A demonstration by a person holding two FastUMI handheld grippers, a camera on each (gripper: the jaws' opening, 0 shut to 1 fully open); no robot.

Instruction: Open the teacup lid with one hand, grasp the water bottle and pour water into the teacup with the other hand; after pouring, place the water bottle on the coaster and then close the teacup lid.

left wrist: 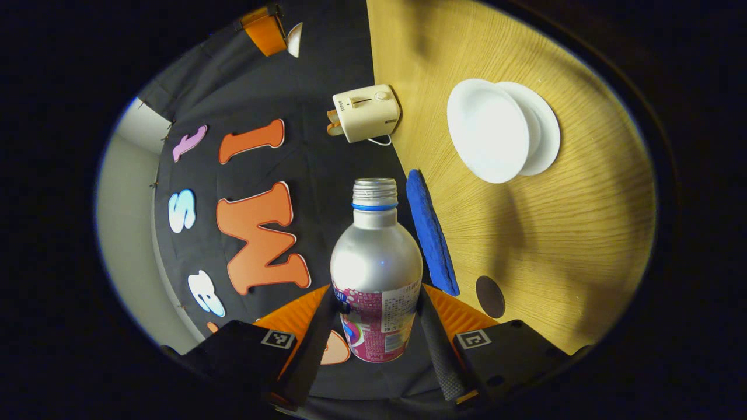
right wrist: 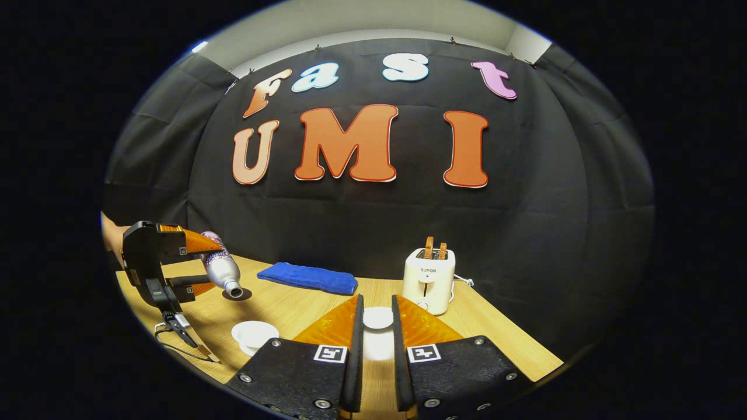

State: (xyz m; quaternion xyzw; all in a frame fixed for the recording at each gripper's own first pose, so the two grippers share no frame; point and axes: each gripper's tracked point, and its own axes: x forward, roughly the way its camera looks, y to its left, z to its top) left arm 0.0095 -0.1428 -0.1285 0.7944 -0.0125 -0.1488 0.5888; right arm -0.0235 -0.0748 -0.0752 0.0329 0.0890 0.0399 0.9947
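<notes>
While clamped between both fingers of the left hand-held gripper (left wrist: 377, 297), tipped far over with the mouth lowest: water bottle (left wrist: 376, 262). No cap on the threaded neck. Grip taken on the labelled lower half of the body, both fingers pressed against its sides.

In the right gripper view: same left hand-held gripper (right wrist: 213, 265) at the table's left end, raised off the table (right wrist: 496, 338). Water bottle (right wrist: 220, 268) slanting down toward the table, its mouth seen just over the dark round coaster (right wrist: 240, 295). Whether directly above the coaster or merely in front of it: cannot tell. No water visible at the mouth.

Right hand-held gripper (right wrist: 377, 300) nearly closed, holding the white teacup lid (right wrist: 378, 318) between both fingers, clear of the table. In the left gripper view: right hand-held gripper (left wrist: 265, 29) far off, teacup lid (left wrist: 295, 38) at its tip.

Teacup (right wrist: 255, 333) uncovered, upright on its saucer (left wrist: 545, 131), near the table's front edge, toward the left end. Teacup (left wrist: 487, 131) well apart from the coaster (left wrist: 490, 296).

Along the table's rear edge: blue cloth (right wrist: 307, 277) lying flat near the coaster, and a cream toaster (right wrist: 429, 280) toward the right end.
</notes>
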